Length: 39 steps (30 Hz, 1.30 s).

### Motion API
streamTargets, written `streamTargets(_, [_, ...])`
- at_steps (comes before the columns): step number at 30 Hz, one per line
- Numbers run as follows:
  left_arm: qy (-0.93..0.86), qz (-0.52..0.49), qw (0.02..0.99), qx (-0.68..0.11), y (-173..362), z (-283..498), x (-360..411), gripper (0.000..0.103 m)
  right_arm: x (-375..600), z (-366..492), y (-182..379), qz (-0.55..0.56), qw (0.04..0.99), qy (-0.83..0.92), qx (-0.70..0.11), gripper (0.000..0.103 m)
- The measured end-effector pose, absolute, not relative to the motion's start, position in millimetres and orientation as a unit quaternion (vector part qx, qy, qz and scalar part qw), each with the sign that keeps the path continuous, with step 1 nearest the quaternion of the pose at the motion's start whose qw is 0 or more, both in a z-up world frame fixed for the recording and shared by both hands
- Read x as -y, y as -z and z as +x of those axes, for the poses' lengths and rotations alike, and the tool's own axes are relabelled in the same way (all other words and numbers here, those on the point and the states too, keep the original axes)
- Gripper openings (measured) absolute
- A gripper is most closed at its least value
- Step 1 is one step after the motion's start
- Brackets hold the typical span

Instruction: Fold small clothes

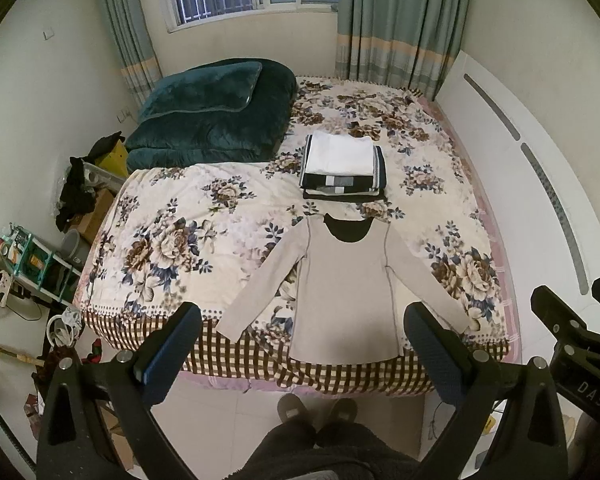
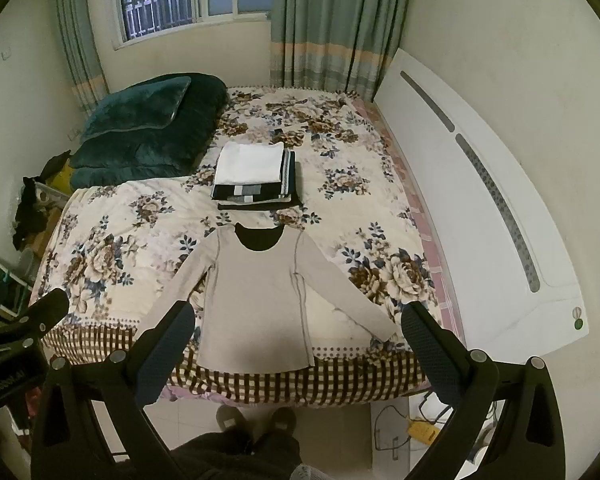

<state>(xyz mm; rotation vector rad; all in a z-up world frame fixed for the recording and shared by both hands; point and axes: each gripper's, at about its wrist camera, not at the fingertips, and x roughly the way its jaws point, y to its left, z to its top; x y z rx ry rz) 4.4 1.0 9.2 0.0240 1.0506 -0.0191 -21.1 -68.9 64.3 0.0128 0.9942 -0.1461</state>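
Observation:
A beige long-sleeved top (image 1: 346, 292) lies flat and face up on the floral bed sheet (image 1: 188, 216), sleeves spread, hem at the bed's near edge. It also shows in the right wrist view (image 2: 256, 300). My left gripper (image 1: 302, 344) is open and empty, held above the hem on my side of the bed. My right gripper (image 2: 298, 340) is open and empty at the same height; it also shows at the right of the left wrist view (image 1: 568, 312). A stack of folded clothes (image 1: 342, 168) with a white piece on top sits just beyond the top's collar.
A dark green folded quilt (image 1: 212, 116) fills the bed's far left. A white headboard (image 1: 540, 184) runs along the right side. Clutter and a shelf (image 1: 40, 256) stand on the floor to the left. The person's feet (image 1: 316, 410) stand at the bed's foot.

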Motion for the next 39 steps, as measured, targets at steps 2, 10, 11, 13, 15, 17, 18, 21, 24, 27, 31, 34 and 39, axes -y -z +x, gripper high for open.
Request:
streamTargets(2, [0.009,0.012,0.866,-0.500,-10.1,4.7,0.1,0.103,69.5,-22.3,-65.0,0.006,0.877,0.069,-0.475,0.103])
streamTargets(10, [0.009,0.010,0.867,-0.498,-9.8,3.3,-0.5,0.103,65.8,-23.7,-68.1,0.007,0.878,0.069,-0.473,0.103])
streamTargets(11, [0.009,0.010,0.867,-0.498,-10.1,3.6,-0.1,0.103,65.7,-23.7,-67.8,0.006,0.878,0.069,-0.473,0.103])
streamTargets(13, [0.010,0.010,0.868,-0.497,-9.7,2.6,-0.4,0.103,65.7,-24.4,-70.0,0.006,0.879,0.068,-0.473,0.103])
streamTargets(15, [0.009,0.011,0.868,-0.496,-9.7,2.6,0.0,0.103,64.1,-23.7,-72.1,0.005,0.880,0.068,-0.471,0.103])
streamTargets(17, [0.010,0.009,0.869,-0.495,-10.1,2.4,-0.5,0.103,64.6,-23.8,-72.7,0.006,0.880,0.068,-0.471,0.103])
streamTargets(18, [0.010,0.009,0.869,-0.495,-12.6,5.0,1.3,0.103,64.0,-23.4,-73.8,0.006,0.880,0.067,-0.471,0.103])
streamTargets(21, [0.010,0.007,0.869,-0.495,-14.7,7.4,3.2,0.103,63.9,-24.7,-73.6,0.006,0.880,0.068,-0.470,0.103])
streamTargets(24, [0.011,0.008,0.870,-0.493,-19.7,11.2,4.8,0.103,63.7,-25.2,-73.8,0.006,0.880,0.068,-0.470,0.103])
streamTargets(27, [0.010,0.008,0.870,-0.493,-31.4,8.8,-0.5,0.103,63.2,-26.6,-73.2,0.006,0.881,0.068,-0.469,0.103])
streamTargets(31, [0.010,0.006,0.870,-0.492,-33.3,10.6,-1.2,0.103,62.8,-27.3,-74.3,0.006,0.881,0.067,-0.468,0.103])
streamTargets(34, [0.010,0.005,0.871,-0.491,-34.9,10.3,-0.5,0.103,61.9,-27.8,-74.3,0.006,0.882,0.067,-0.467,0.103])
streamTargets(39, [0.011,0.005,0.872,-0.489,-33.5,8.8,-1.6,0.103,59.7,-25.5,-84.4,0.005,0.882,0.066,-0.466,0.103])
